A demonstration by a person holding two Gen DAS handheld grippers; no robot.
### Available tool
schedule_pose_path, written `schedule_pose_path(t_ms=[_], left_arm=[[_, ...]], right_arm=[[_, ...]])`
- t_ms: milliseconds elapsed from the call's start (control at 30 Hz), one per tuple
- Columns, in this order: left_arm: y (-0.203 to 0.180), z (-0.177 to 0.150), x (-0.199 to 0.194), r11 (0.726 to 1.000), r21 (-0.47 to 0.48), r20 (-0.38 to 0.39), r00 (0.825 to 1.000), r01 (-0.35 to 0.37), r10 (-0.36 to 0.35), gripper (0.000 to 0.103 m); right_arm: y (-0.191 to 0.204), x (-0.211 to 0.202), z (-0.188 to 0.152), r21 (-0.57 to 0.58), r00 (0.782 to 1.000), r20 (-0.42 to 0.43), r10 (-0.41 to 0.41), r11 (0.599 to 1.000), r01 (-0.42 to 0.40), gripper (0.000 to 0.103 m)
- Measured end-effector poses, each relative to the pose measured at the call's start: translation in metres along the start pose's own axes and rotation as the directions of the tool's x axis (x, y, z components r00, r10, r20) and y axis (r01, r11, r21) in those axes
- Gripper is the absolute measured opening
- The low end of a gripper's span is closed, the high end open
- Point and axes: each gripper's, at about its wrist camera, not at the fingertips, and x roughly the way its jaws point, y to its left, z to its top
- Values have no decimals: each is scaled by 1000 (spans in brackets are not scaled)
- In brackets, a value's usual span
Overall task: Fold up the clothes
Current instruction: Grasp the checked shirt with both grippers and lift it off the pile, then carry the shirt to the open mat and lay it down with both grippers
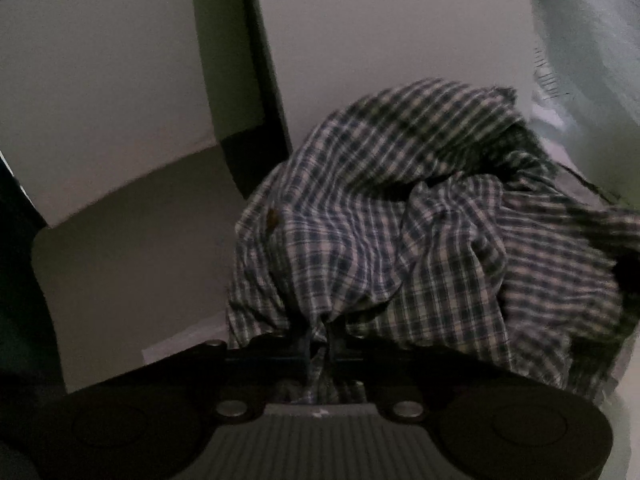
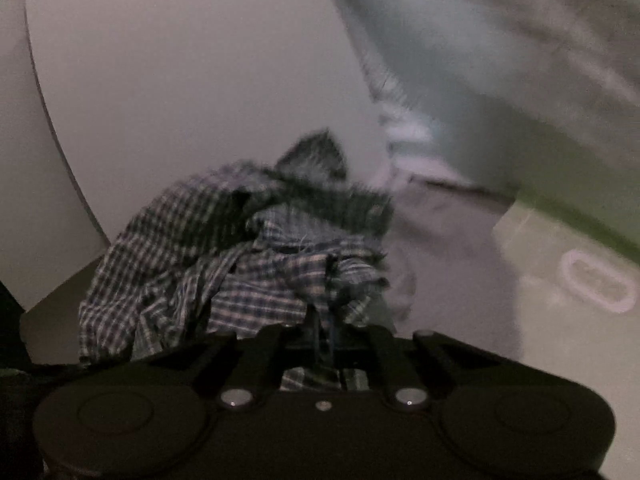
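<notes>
Both my tongs, left (image 1: 320, 344) and right (image 2: 326, 340), clamped on checked shirt (image 1: 400, 232), bunched between them above pale surface (image 2: 560, 340). Risk I see: thin pinches slipping, shirt dropping crumpled.

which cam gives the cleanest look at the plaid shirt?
Left wrist: the plaid shirt is large and fairly sharp, bunched, pinched by the left gripper. Right wrist shows it smaller and motion-blurred, clamped in the right gripper.
</notes>
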Motion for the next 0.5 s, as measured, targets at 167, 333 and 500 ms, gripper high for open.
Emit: schedule_pose_path(t_ms=[167, 333, 500], left_arm=[[0, -6, -44, 999, 40, 64, 998, 23, -26, 6], [-21, -25, -104, 982, 111, 104, 981, 153, -165, 6], [-78, -80, -167, 939, 248, 105, 957, 238, -271, 5]], right_arm=[[-21, -75, -28, 38, 986, 98, -138, 990, 135, 3], [-71, -174, -63, 139, 938, 165, -306, 948, 285, 2], [-137, -299, -122, 252, 823, 183, -538, 835, 490, 2]])
